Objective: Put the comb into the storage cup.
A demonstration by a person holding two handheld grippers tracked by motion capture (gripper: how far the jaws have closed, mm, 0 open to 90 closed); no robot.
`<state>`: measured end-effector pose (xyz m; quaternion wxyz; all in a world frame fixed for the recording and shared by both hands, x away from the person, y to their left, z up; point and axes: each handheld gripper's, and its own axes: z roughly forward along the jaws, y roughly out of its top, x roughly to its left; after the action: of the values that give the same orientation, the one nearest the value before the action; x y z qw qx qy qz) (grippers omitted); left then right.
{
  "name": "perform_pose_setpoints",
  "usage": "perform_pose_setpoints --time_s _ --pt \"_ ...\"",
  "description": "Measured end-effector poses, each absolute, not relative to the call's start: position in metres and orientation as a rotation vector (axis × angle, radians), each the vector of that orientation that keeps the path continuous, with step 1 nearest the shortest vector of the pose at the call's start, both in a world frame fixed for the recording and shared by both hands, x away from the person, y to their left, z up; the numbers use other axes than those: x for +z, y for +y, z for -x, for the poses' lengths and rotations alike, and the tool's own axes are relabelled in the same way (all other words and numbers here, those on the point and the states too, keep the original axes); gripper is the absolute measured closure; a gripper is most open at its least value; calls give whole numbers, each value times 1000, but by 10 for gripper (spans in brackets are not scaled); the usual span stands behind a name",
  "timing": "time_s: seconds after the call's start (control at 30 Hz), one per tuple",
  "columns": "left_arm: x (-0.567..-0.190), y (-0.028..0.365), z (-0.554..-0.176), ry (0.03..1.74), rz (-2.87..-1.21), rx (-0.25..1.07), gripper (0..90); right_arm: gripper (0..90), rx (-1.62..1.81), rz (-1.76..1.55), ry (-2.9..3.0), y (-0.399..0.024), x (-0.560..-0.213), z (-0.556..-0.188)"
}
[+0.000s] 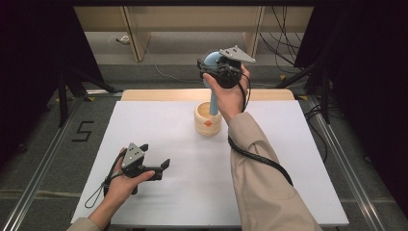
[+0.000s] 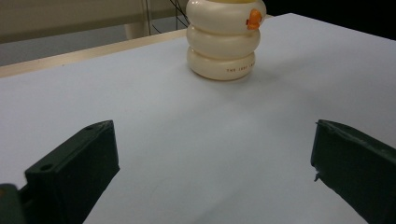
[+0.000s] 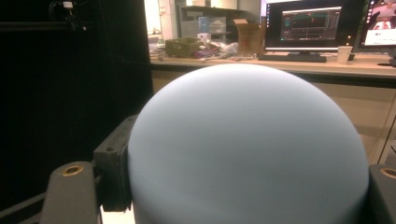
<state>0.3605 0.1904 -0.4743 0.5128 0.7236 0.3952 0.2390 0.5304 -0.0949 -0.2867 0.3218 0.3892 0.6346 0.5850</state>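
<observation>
Evidently the right claw (image 1: 217, 65) pinched the blue brush (image 3: 247, 149) by its round head, holding it upright with its handle reaching down into the cream holder (image 1: 208, 120) at the counter's (image 1: 159, 125) far middle. Near left, the left claw (image 1: 161, 169) rested spread and empty.

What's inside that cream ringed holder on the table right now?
The lower end of a blue brush's handle stands in the cream holder. The right gripper clamps the brush's round head above it. The holder's wall hides the handle's tip and anything else inside.
</observation>
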Motion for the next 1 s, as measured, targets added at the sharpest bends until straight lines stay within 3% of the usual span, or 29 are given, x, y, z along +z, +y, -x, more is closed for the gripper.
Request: perform_pose_setpoints --time_s 1.0 --pt "-475 190 -360 951 -1741 572 7 257 1542 -1016 1658 -89 -296 -540"
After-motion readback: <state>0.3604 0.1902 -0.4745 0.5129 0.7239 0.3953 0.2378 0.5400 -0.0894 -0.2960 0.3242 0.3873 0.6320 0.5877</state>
